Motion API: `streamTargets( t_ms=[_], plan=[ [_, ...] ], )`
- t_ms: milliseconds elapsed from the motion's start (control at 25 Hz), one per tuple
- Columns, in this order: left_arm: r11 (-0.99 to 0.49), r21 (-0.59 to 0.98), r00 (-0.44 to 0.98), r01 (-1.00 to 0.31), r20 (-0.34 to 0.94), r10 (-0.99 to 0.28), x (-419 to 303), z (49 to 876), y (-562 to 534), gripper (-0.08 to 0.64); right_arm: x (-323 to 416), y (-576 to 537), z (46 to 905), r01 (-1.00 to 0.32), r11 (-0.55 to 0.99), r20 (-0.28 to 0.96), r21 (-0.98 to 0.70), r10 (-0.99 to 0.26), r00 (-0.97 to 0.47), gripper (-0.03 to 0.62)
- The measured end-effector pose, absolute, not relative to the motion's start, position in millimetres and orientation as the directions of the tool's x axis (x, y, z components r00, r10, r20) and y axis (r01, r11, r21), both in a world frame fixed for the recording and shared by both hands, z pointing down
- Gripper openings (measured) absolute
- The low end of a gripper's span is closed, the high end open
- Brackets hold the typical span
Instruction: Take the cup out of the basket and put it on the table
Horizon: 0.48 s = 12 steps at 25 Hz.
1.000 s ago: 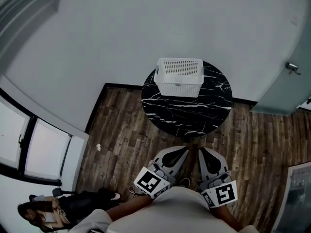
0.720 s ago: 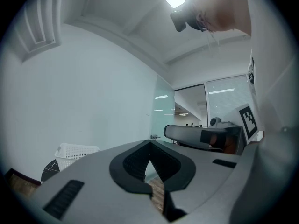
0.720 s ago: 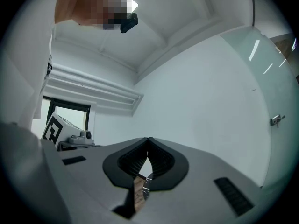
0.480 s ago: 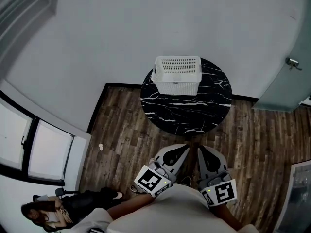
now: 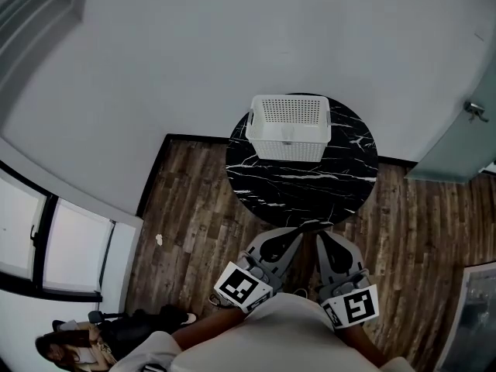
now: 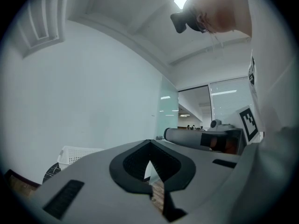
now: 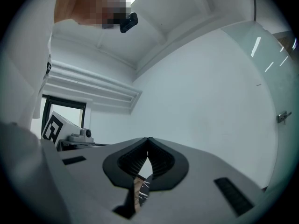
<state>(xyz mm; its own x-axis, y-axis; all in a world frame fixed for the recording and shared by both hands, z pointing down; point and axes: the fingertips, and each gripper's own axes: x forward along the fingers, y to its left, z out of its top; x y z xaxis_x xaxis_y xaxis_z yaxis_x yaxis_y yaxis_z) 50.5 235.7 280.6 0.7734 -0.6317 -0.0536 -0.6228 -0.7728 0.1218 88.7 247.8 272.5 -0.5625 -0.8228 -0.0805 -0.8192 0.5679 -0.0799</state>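
A white perforated basket (image 5: 288,127) stands at the back of a round black marble table (image 5: 310,184); its inside is hidden, so no cup shows. The basket's corner (image 6: 74,154) also peeks past the left gripper's body in the left gripper view. Both grippers are held close to the person's body, short of the table's near edge. My left gripper (image 5: 288,240) has its jaws closed together with nothing between them. My right gripper (image 5: 324,242) is likewise shut and empty, jaw tips meeting.
Dark wood-plank floor (image 5: 194,215) surrounds the table, which stands against a pale wall (image 5: 232,45). A glass door with a handle (image 5: 474,108) is at the right. A window (image 5: 54,242) lies at the left, and a seated person (image 5: 77,346) at the bottom left.
The view has shifted slightly, so the table and basket sit a little further right in the frame. Both grippers stay shut and close to the body.
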Motion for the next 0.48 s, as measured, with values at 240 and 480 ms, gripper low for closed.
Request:
streamTargets(
  t_ms=[240,480],
  plan=[
    [-0.77,0.148,0.773,-0.621,-0.045,-0.632,16.3,288.6,178.1,-0.002,54.8,189.0,278.4,-0.821,0.567,-0.049,-0.073,-0.824,-0.565,0.008],
    [-0.788,0.148,0.788,-0.598,-0.071,-0.612,-13.4,279.2,132.7,-0.002,18.1,140.6,272.1,-0.823,0.566,-0.032,-0.051,-0.824,-0.565,0.008]
  ],
)
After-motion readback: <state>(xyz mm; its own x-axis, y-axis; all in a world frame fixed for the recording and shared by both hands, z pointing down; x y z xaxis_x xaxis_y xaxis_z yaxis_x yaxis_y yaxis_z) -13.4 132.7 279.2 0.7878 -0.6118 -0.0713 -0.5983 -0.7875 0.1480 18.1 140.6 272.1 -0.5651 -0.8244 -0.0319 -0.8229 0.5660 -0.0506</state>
